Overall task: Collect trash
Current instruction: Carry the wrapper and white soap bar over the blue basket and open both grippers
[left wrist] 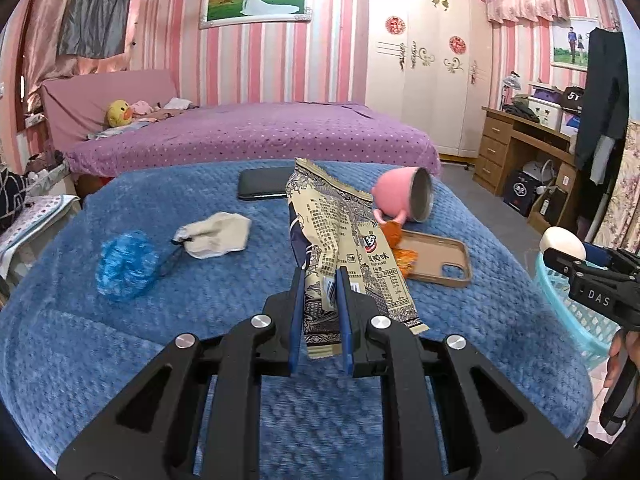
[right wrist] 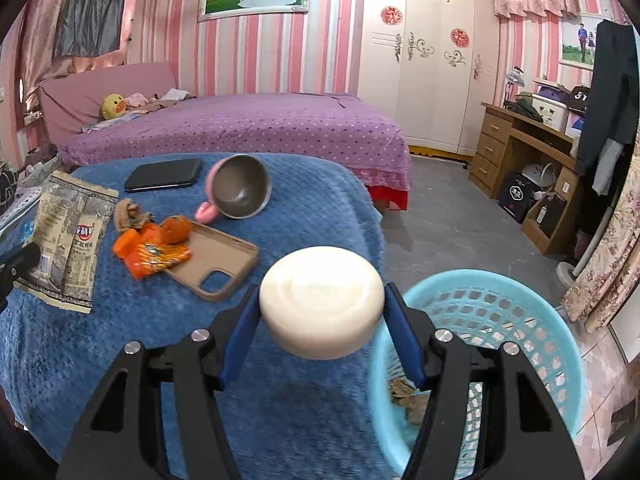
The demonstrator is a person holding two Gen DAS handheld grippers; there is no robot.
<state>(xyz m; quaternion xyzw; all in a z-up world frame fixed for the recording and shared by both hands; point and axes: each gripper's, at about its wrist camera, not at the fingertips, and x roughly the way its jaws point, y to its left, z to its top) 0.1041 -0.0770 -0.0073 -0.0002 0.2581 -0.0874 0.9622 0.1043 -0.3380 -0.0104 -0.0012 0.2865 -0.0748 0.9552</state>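
Note:
My left gripper is shut on a beige printed snack wrapper, held upright above the blue blanket-covered table; the same wrapper shows at the left of the right wrist view. My right gripper is shut on a cream round puck-shaped object, held over the table's right edge beside a light blue plastic basket. That gripper and the basket also show at the right of the left wrist view. Orange wrappers lie on the table.
A tan phone case, a tipped pink cup, a black phone, a blue scrunched item and a grey-white cloth lie on the table. Brown scraps sit inside the basket. A purple bed stands behind, a wooden desk at right.

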